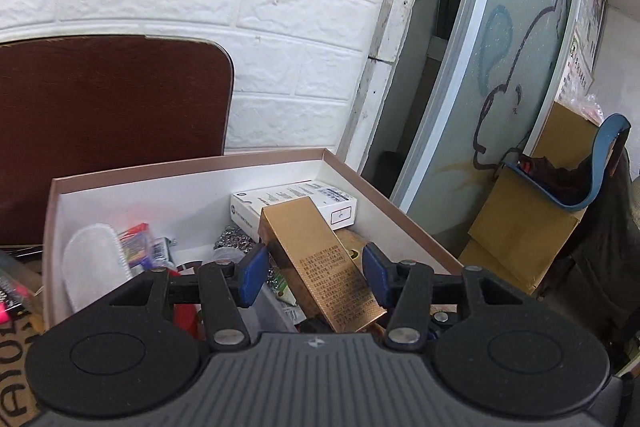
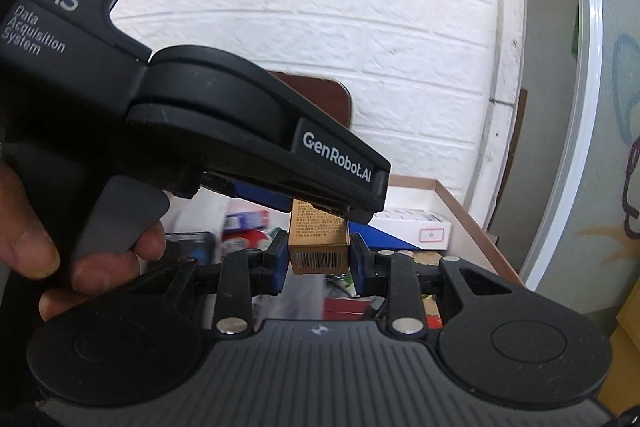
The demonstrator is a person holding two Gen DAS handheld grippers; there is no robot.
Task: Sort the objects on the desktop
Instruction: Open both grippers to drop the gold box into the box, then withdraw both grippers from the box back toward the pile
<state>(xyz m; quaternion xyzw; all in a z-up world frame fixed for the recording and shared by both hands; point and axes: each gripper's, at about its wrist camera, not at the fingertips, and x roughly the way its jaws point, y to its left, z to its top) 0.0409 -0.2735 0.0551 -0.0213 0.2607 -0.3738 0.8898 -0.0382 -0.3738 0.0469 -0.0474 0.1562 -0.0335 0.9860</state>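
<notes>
On the left gripper [image 2: 320, 203], which filled the upper left of my right wrist view, I read "DAS" and "Data Acquisition System" on its body and "GenRobot.AI" on its front edge. At centre, the gold box [image 2: 318, 247] showed a barcode on its end. In my left wrist view the gold box [image 1: 320, 263] bore rows of small print that I could not read.
</notes>
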